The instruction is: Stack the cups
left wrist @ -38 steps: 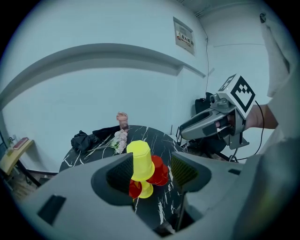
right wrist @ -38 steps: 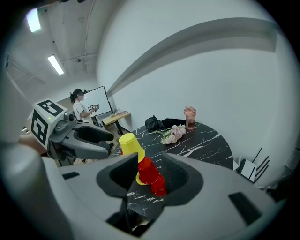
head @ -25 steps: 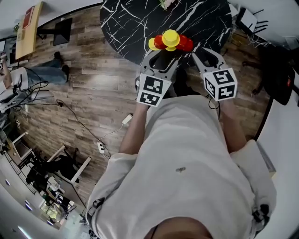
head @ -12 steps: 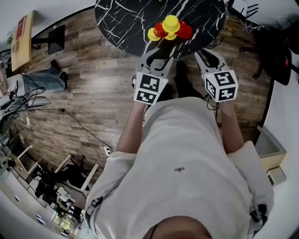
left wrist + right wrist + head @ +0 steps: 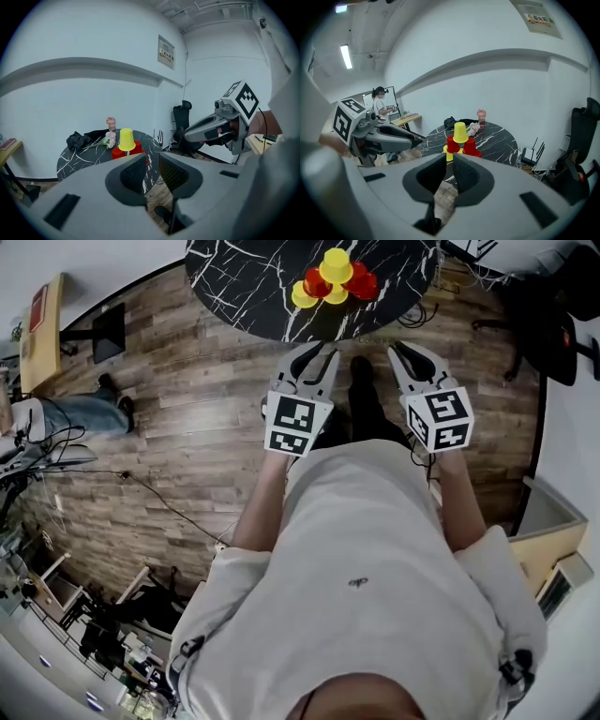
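A pyramid of cups stands near the front edge of the black marble table [image 5: 244, 287]: a yellow cup [image 5: 335, 265] sits upside down on top of red cups [image 5: 362, 283], with another yellow cup [image 5: 302, 298] low at the left. Both grippers hang over the wood floor, short of the table and apart from the cups. My left gripper [image 5: 317, 357] has just been closing; a narrow gap shows between its pads [image 5: 136, 173] and nothing is in it. My right gripper [image 5: 403, 352] has also been closing, to a thin slit, and holds nothing. The stack [image 5: 460, 132] lies straight ahead of both.
At the table's far side lie flowers [image 5: 109, 139], a pink tumbler [image 5: 481, 116] and a black cloth [image 5: 77, 139]. A black chair [image 5: 180, 117] and cables are to the right of the table. A person [image 5: 379, 101] stands at a desk further off.
Both grippers have drawn back from the table and their jaws have narrowed. The table and the cup stack now sit farther up in the head view; the stack is unchanged.
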A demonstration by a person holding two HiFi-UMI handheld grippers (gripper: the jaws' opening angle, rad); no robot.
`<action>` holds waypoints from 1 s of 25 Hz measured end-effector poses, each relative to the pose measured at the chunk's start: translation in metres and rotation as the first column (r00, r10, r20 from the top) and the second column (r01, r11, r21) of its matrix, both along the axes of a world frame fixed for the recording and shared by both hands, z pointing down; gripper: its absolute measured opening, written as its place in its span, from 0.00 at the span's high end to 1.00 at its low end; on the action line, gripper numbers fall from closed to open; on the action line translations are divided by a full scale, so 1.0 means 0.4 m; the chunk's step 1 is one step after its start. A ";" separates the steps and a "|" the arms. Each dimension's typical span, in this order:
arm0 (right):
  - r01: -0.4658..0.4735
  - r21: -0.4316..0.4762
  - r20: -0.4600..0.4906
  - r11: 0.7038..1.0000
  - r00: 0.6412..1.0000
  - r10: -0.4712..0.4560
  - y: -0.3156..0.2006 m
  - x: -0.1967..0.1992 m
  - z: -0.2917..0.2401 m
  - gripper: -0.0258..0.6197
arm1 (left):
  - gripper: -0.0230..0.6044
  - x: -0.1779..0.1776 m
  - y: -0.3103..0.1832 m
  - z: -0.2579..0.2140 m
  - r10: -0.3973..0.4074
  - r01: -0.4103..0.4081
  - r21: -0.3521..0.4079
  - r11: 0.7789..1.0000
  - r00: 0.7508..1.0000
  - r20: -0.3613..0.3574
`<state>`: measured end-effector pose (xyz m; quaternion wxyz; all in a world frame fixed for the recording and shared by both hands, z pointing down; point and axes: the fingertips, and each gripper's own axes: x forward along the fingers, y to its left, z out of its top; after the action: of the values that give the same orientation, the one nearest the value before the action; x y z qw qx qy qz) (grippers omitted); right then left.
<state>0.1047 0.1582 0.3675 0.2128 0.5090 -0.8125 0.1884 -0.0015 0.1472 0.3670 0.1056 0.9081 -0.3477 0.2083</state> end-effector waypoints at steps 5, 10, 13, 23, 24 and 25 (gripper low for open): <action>-0.021 0.028 0.008 0.999 1.000 0.021 0.054 -0.019 -0.018 0.91 | 0.86 -0.013 0.049 -0.013 0.021 -0.020 0.014 1.000 1.000 -0.018; -0.031 0.061 0.021 0.998 0.999 0.029 0.088 -0.034 -0.041 0.95 | 0.88 -0.017 0.078 -0.031 0.024 -0.022 0.038 0.999 0.999 -0.033; -0.021 0.085 0.027 0.996 0.999 0.019 0.098 -0.048 -0.058 0.95 | 0.90 -0.023 0.089 -0.046 0.023 -0.021 0.052 0.998 0.999 -0.040; 0.010 0.137 0.042 0.991 0.999 -0.015 0.120 -0.080 -0.091 0.96 | 0.94 -0.044 0.102 -0.069 -0.001 0.003 0.066 0.998 0.999 -0.034; 0.013 0.140 0.041 0.990 0.999 -0.018 0.119 -0.081 -0.093 0.96 | 0.94 -0.045 0.102 -0.073 -0.004 0.006 0.069 0.998 0.999 -0.037; 0.015 0.142 0.041 0.990 0.999 -0.021 0.118 -0.081 -0.094 0.96 | 0.95 -0.045 0.101 -0.075 -0.007 0.010 0.071 0.997 0.999 -0.040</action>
<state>0.0724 0.2052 0.3299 0.1606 0.5117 -0.8326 0.1388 -0.0194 0.1874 0.3368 0.0810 0.9137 -0.3567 0.1772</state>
